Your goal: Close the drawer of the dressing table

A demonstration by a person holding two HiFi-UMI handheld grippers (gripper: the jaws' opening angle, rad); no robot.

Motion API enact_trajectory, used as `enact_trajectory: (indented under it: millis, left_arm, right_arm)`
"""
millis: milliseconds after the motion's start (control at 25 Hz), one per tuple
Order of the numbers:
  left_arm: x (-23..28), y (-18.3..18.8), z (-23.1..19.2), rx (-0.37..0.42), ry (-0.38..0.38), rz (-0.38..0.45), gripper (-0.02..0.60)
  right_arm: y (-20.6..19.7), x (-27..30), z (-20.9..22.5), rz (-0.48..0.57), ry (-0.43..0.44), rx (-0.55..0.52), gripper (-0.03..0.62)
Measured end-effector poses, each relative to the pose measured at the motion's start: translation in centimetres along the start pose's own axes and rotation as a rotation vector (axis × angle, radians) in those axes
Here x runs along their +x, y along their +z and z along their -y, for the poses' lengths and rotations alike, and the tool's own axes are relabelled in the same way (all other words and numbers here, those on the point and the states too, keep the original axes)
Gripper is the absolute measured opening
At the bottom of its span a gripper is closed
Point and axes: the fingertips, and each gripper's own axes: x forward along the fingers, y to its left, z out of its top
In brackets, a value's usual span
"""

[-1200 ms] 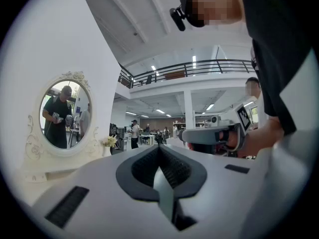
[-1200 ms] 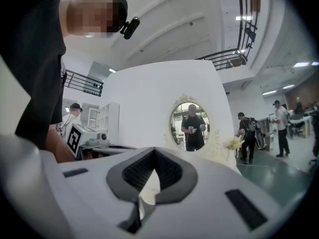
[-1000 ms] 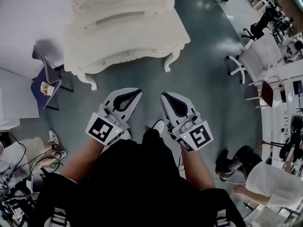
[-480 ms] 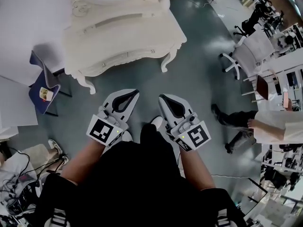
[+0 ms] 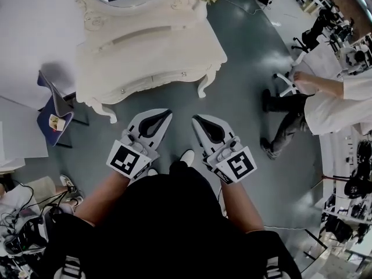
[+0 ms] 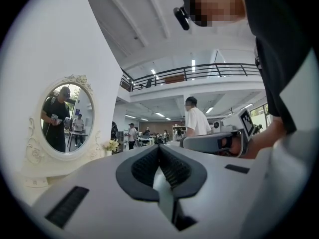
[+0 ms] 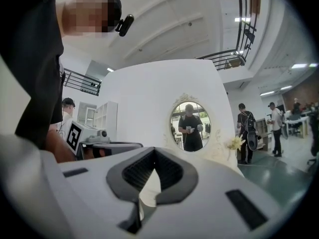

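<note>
Presently: left tool point(image 5: 168, 113) and right tool point(image 5: 195, 120) — jaws closed, nothing held — lower centre, well short of drawer point(image 5: 152, 79) on dressing table point(image 5: 174, 46), likely poised to push.

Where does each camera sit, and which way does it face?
Head view: on the person's head, facing steeply down at the dressing table; forearms, left gripper and right gripper show.
Left gripper view: on the left gripper, facing the mirror; its shut jaws show.
Right gripper view: on the right gripper, likewise.
Both gripper views share the mirror.
</note>
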Motion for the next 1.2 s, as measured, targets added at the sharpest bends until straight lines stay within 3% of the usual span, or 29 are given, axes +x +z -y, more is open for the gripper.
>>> enact_trajectory:
  millis: [600, 880, 1200]
  left_arm:
    - [11.4, -0.1, 1.6, 0.017, 0.05, -0.063, -0.005]
    - [13.8, -0.4, 2.3, 0.016, 0.091, -0.073, -0.005]
    - [15.5, -1.3, 0.0, 0.0, 0.105, -0.059, -0.005]
  right_arm:
    - [0.9, -2.1, 11.1, 0.012, 0.083, 0.026, -0.002]
    - [1.0, -3.2, 14.0, 0.016, 0.115, 0.03, -0.002]
    - [0.5, -1.6, 16.5, 0.009, 0.119, 0.031, -0.002]
